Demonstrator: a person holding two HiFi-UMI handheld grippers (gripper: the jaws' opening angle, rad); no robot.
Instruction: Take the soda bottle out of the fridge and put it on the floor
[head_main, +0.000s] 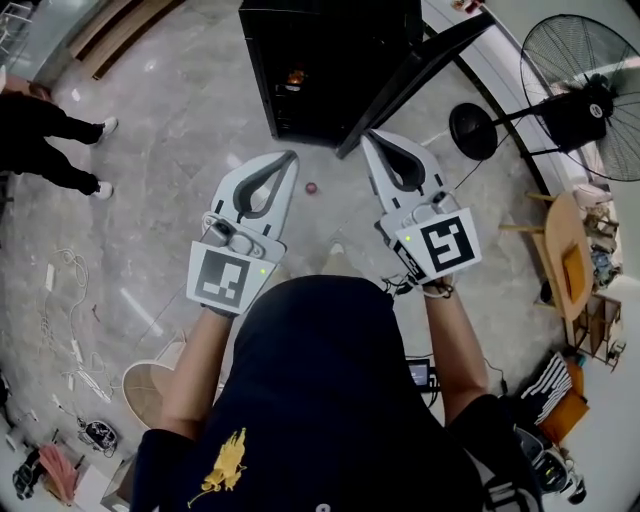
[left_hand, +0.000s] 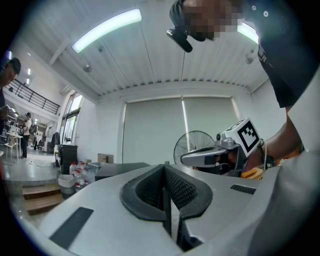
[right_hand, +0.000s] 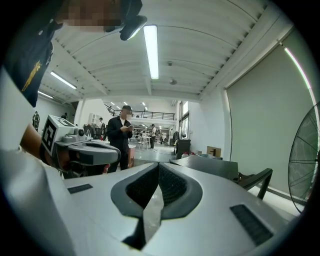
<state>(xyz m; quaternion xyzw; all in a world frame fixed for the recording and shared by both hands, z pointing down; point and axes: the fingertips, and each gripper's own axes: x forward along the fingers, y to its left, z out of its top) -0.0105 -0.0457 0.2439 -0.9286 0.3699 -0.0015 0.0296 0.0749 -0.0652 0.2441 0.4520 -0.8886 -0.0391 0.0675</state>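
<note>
The black fridge (head_main: 320, 70) stands on the floor ahead of me, its door (head_main: 420, 80) swung open to the right. On a shelf inside is a small orange-red thing (head_main: 295, 77), too small to tell whether it is the soda bottle. My left gripper (head_main: 292, 158) and right gripper (head_main: 366, 138) are held side by side in front of the fridge, both pointing at it. Each is shut and holds nothing. In the left gripper view the jaws (left_hand: 165, 172) meet with no gap, and the same goes for the right gripper (right_hand: 158, 169).
A small red object (head_main: 311, 187) lies on the floor between the grippers. A black standing fan (head_main: 575, 90) is to the right of the fridge, and a wooden chair (head_main: 570, 265) sits further right. A person (head_main: 50, 140) stands at the left. Cables (head_main: 60, 310) lie on the left floor.
</note>
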